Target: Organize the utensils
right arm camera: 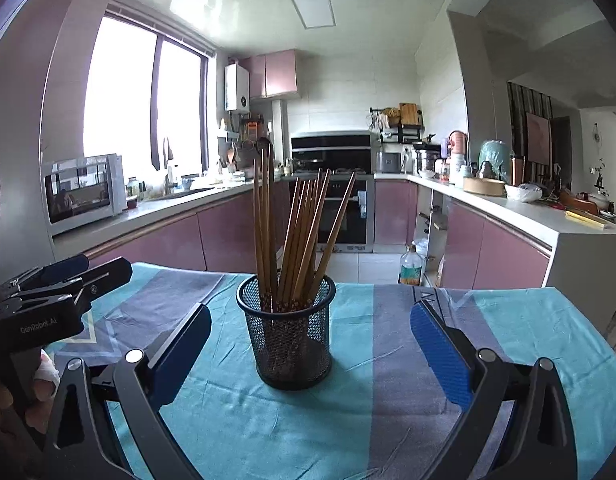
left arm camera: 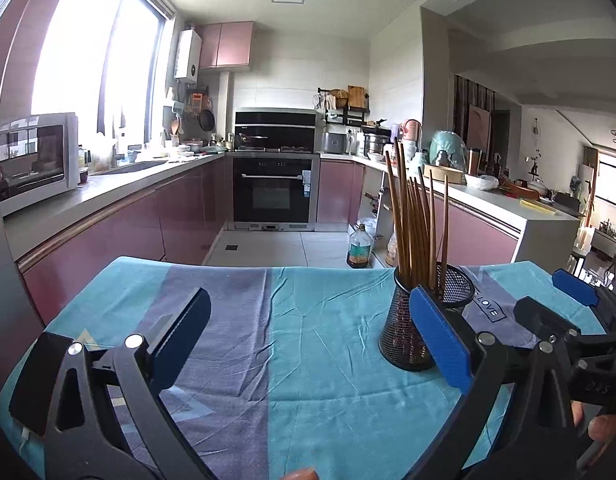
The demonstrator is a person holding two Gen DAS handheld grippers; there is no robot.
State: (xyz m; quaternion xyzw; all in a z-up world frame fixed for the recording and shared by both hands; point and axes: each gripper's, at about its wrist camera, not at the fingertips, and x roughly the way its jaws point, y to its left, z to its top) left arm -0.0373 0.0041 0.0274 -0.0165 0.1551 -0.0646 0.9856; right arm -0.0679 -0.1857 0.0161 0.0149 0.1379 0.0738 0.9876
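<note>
A black mesh holder [right arm camera: 292,332] stands upright on the blue and purple cloth [right arm camera: 388,420], with several brown wooden chopsticks [right arm camera: 299,236] standing in it. My right gripper [right arm camera: 310,344] is open and empty, its blue pads on either side of the holder, just short of it. In the left wrist view the holder [left arm camera: 424,320] and chopsticks [left arm camera: 414,220] stand at the right, behind my right pad. My left gripper [left arm camera: 308,336] is open and empty over bare cloth [left arm camera: 287,340]. The right gripper [left arm camera: 580,316] shows at the far right; the left gripper [right arm camera: 59,280] shows at the left of the right wrist view.
The cloth-covered table's far edge [left arm camera: 267,268] faces a kitchen floor with an oil bottle [left arm camera: 359,248]. Pink cabinets and counters run on both sides, with a microwave [left arm camera: 35,160] at left and an oven [left arm camera: 275,192] at the back.
</note>
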